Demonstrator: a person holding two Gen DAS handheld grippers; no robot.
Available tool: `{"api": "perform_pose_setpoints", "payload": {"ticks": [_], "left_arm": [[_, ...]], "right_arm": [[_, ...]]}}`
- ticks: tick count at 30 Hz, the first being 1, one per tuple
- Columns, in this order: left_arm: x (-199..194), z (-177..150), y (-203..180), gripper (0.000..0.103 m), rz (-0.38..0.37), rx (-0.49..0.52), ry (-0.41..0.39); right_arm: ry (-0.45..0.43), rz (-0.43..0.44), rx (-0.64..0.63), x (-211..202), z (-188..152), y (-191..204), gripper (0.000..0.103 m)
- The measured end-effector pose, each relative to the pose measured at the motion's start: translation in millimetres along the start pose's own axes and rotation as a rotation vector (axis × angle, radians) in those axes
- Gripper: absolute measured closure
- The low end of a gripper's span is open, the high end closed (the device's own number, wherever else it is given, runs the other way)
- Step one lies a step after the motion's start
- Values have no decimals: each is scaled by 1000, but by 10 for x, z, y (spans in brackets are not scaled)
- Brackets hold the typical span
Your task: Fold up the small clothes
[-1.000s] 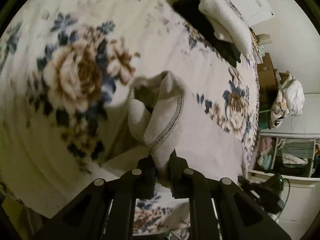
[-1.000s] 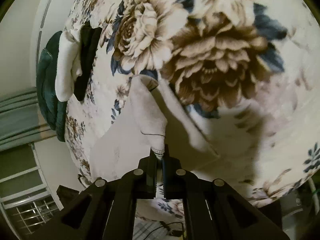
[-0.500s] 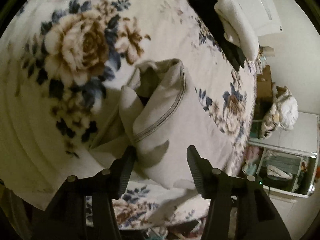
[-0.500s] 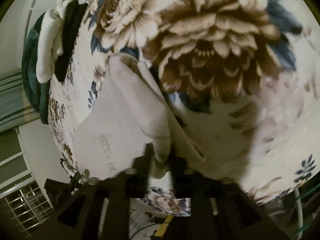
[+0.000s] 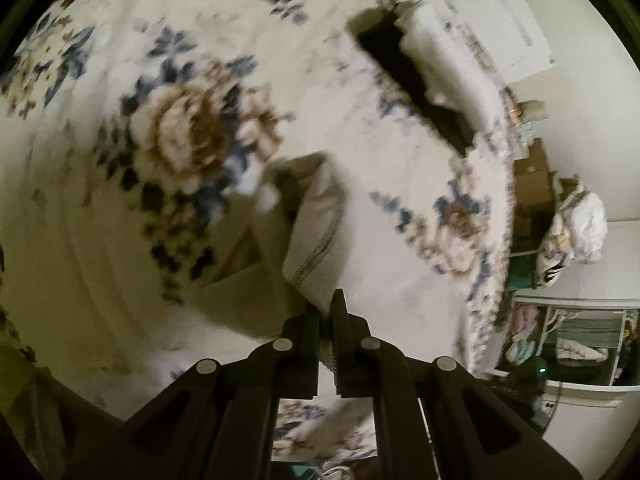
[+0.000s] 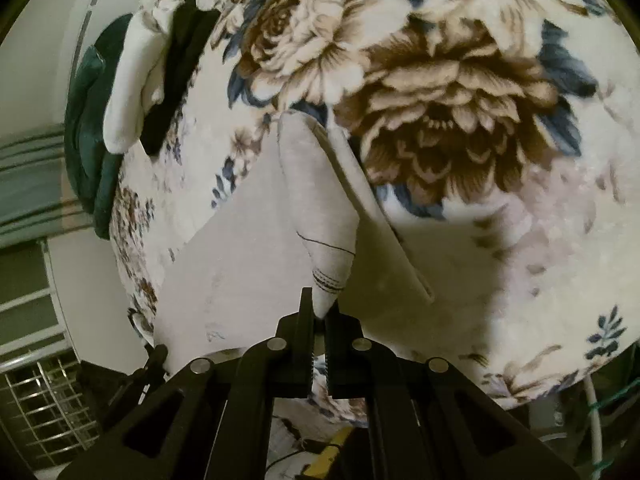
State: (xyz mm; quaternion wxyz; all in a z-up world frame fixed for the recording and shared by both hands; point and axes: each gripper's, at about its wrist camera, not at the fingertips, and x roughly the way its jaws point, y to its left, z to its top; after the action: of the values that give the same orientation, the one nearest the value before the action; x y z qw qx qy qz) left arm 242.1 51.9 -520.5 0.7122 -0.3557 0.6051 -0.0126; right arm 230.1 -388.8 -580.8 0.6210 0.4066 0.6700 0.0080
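Note:
A small beige garment (image 5: 316,240) with a dark stitched hem lies partly lifted on the floral bedspread (image 5: 184,148). My left gripper (image 5: 326,312) is shut on its stitched edge and holds that part up. In the right wrist view the same garment (image 6: 316,208) rises in a peak. My right gripper (image 6: 319,316) is shut on its stitched corner. The rest of the cloth drapes flat on the floral bedspread (image 6: 440,92) below both grippers.
A stack of folded clothes, white on black (image 5: 436,76), sits at the far side of the bed; it also shows in the right wrist view (image 6: 160,76) beside a dark green pillow (image 6: 86,120). Shelves and boxes (image 5: 568,340) stand past the bed's right edge.
Half a second ago the left gripper was open over the garment; now it is shut on the hem again. The right gripper stays shut on its corner, lifted slightly.

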Motion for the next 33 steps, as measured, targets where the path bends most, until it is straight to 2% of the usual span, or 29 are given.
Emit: {"api": "perform_pose_setpoints", "payload": {"ticks": [3,5,7,8,9,10,11,13,16,19,22,23,25,27,30,33], "left_arm": [[275,-61,239,97,48,-31,69],[389,-101,349,96,25,-61,129],[365,-128,352,86,23,-50,147],[319,-127,316,71,30,-30,143],[276,-123,281,59,33,-13,139],[205,-98,213,47,29,12,123],[134,-51,134,44,33,39,94],[70,39,-14,44,25,104,53],[100,246,-306,44,8,206,-26],[312,442,-514,44,-14,278,-63],[674,636,-550,44,24,314,-44],[796,685,-505,44,47,312,-30],[1030,774,-348,45,87,296,8],[1144,839,-180,45,117,272,39],[1008,863,-57,45,63,223,40],[686,836,13,44,-14,177,15]], "right_arm": [[43,-69,13,141,5,-120,99],[90,-103,23,264,20,-203,99],[103,-164,-4,288,27,-207,89],[100,-180,-24,268,26,-193,84],[91,-179,-37,226,23,-182,68],[76,-179,-46,171,24,-168,64],[50,-181,-55,96,30,-144,58],[-9,-145,-68,-55,66,-91,58],[-109,-33,-84,-243,217,49,58],[-137,128,-107,-230,430,230,58],[-109,243,-98,-14,632,341,58],[-111,235,-90,72,708,338,58],[-117,166,-80,222,819,311,58],[-125,59,-67,350,914,240,59],[-116,-42,-90,450,977,222,59],[-105,-24,-101,352,966,252,58]]}}
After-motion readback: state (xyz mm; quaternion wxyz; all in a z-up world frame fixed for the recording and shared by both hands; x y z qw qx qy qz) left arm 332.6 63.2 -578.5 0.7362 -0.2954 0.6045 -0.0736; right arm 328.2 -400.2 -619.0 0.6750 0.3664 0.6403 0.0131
